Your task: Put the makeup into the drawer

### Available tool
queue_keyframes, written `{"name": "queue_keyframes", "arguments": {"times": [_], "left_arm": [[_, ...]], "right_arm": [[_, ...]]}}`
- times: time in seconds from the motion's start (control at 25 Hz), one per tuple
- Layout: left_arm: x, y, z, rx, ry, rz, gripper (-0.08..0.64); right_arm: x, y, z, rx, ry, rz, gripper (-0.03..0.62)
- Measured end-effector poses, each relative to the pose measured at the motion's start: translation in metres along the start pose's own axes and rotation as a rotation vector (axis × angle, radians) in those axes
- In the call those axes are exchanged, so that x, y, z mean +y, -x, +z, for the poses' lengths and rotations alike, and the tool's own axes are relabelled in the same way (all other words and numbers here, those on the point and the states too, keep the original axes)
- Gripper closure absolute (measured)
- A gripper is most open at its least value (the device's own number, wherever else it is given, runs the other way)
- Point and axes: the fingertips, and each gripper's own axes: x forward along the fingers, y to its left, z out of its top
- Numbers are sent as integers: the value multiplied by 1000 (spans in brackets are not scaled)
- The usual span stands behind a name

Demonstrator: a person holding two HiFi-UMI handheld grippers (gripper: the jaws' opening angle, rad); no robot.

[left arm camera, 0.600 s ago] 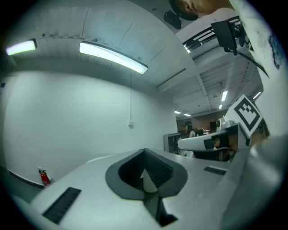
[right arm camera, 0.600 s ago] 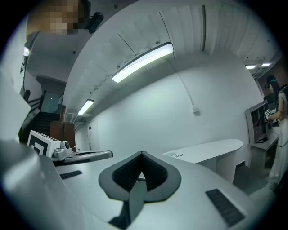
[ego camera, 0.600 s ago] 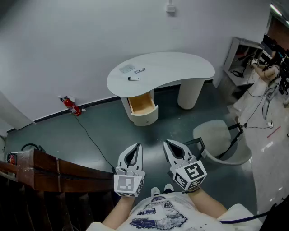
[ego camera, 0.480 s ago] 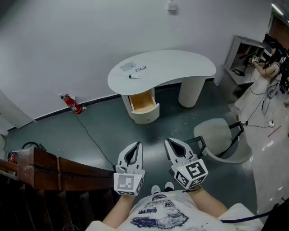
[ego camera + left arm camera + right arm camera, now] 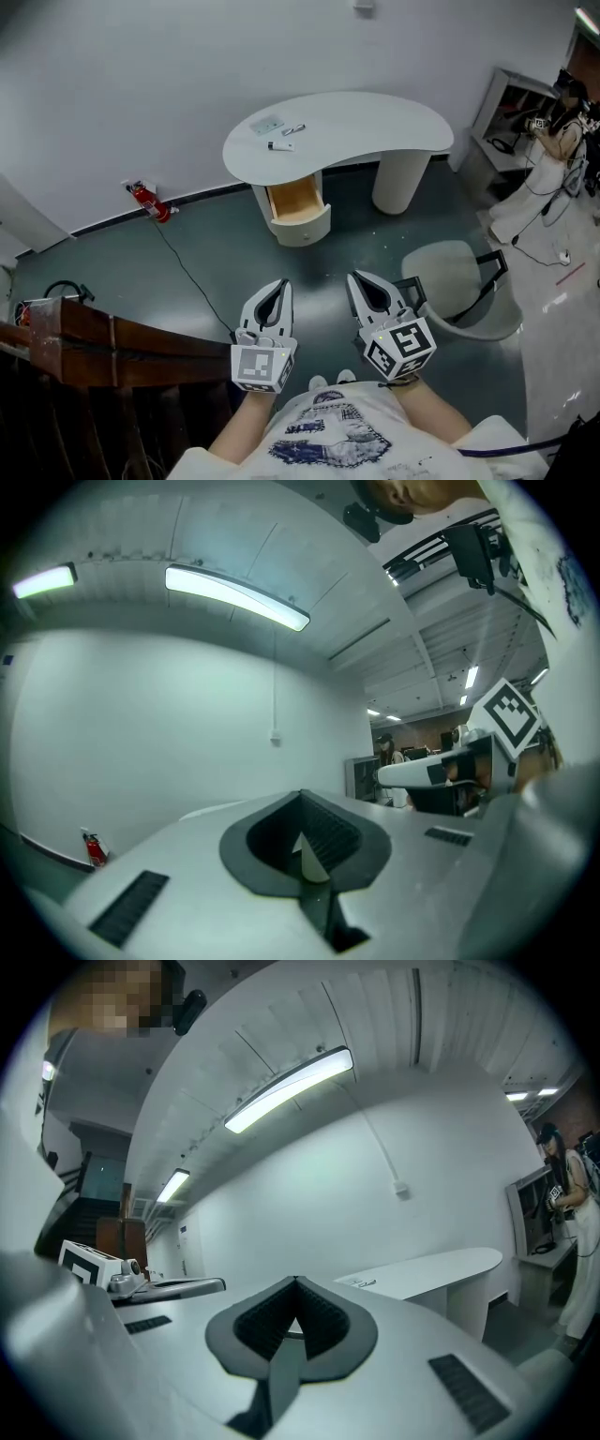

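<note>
Makeup pieces [image 5: 279,146] on the table [image 5: 375,127] are too small to identify.

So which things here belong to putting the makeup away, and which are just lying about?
Part of the job:
- makeup, small pieces on the white table
- open drawer under the table
- left tool and right tool, both shut and empty

Lying about:
- fire extinguisher by the wall
- round chair
- wooden railing
</note>
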Motion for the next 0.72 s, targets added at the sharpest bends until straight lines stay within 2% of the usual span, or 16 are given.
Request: {"name": "queue_keyframes", "arguments": {"times": [0.44,0.72], "left_arm": [[-12,-44,-2,7,-33,14,514],[6,-77,-11,26,-25,9,514]], "right_arm": [[-73,6,14,-51,-44,-19,572],[-109,-18,10,-41,-81,-54,572]]}}
